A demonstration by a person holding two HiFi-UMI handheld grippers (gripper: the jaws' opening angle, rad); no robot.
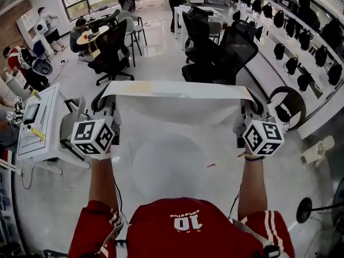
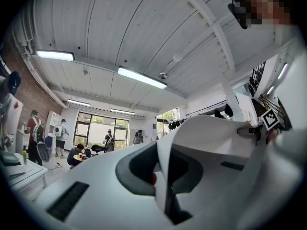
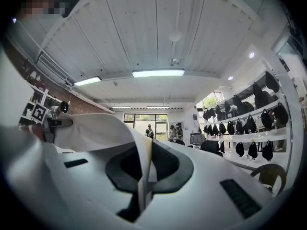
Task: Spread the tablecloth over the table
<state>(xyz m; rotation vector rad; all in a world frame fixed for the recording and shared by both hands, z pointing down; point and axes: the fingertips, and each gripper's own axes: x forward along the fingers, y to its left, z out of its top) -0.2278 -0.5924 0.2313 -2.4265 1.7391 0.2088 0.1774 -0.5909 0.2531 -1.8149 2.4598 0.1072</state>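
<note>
Jaws tight on thin, smooth white tablecloth [image 1: 177, 144]

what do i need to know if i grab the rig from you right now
Left hand-held gripper: shut on one top corner of the tablecloth.
Right hand-held gripper: shut on the other top corner.
Cloth: held up in the air, with its top edge stretched between the two grippers. The rest hangs down in front of the person.
Done: both corners gripped, cloth lifted and opened out.
Left: lay it over the table, then let go. The table doesn't show in the head view; it is probably behind the hanging cloth.
</note>
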